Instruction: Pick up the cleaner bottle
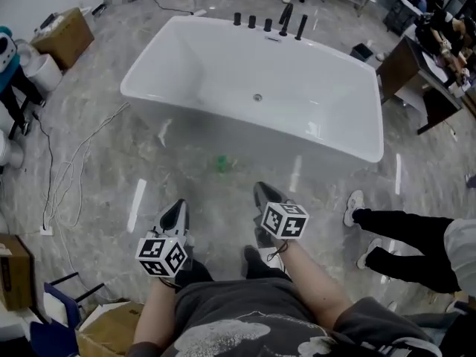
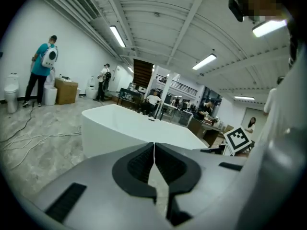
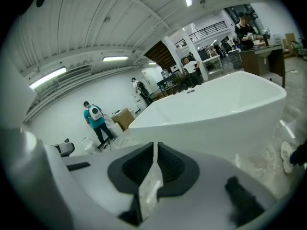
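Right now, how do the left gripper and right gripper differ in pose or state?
The right gripper sits further ahead, nearer the bathtub, than the left gripper. In the head view the left gripper angles rightward, the right gripper leftward, so they converge. Shared: both are shut with nothing between their jaws.

Grey marbled floor (image 1: 97, 199) – glossy. 1 white bathtub (image 1: 253, 88) stands on it straight ahead of the 2 pairs of jaws, with a small green thing (image 1: 222, 163), too blurred to name, at its near foot. White cables (image 1: 71, 171) trail left of the jaws – 1 cardboard box (image 1: 65, 36) sits beyond them.
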Tool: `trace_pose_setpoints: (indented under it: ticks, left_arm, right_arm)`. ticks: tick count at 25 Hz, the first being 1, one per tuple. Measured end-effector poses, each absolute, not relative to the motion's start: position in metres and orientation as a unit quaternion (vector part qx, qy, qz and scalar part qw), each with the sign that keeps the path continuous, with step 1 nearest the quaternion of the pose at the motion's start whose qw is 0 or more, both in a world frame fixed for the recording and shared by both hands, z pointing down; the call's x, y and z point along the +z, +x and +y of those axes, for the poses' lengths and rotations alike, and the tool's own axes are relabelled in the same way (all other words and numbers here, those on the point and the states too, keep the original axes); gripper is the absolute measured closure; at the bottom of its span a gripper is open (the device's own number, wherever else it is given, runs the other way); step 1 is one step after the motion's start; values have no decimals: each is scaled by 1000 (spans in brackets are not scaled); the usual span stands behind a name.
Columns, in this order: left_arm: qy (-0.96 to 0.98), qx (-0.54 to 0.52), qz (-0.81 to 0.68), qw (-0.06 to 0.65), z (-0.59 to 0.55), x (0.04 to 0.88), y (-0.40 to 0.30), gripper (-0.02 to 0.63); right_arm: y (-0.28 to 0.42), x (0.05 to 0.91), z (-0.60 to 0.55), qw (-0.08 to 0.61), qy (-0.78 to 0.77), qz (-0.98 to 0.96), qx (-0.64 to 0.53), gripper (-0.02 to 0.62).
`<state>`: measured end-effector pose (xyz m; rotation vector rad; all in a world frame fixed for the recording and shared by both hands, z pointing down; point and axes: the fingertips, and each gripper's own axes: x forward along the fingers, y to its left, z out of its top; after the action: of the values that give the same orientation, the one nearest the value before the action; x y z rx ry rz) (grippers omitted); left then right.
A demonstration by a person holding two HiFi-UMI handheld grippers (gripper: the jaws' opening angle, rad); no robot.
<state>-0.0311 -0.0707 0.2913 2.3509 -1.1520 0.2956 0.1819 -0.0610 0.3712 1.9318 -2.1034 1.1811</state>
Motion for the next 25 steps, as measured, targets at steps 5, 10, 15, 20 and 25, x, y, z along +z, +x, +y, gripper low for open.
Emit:
trace_pose_setpoints:
  ticks: [5, 10, 15, 20, 25]
  left_arm:
    - [891, 134, -369, 230, -119, 300, -63, 591]
    - [906, 137, -328, 232, -156, 308, -109, 591]
    - [910, 150, -320, 216, -190, 325, -159, 591]
    - [913, 152, -299, 231, -217, 348, -175, 591]
    - [920, 162, -272, 230, -235, 373, -167, 591]
  right_arm:
    - [152, 378, -77, 26, 666, -642, 378, 568]
    - [123, 391, -85, 33, 715, -585, 382, 568]
    - [98, 413, -76, 50, 754, -524, 394, 568]
    - [78, 428, -56, 56, 781, -480, 395, 568]
    - [68, 443, -63, 48, 789, -475, 387, 568]
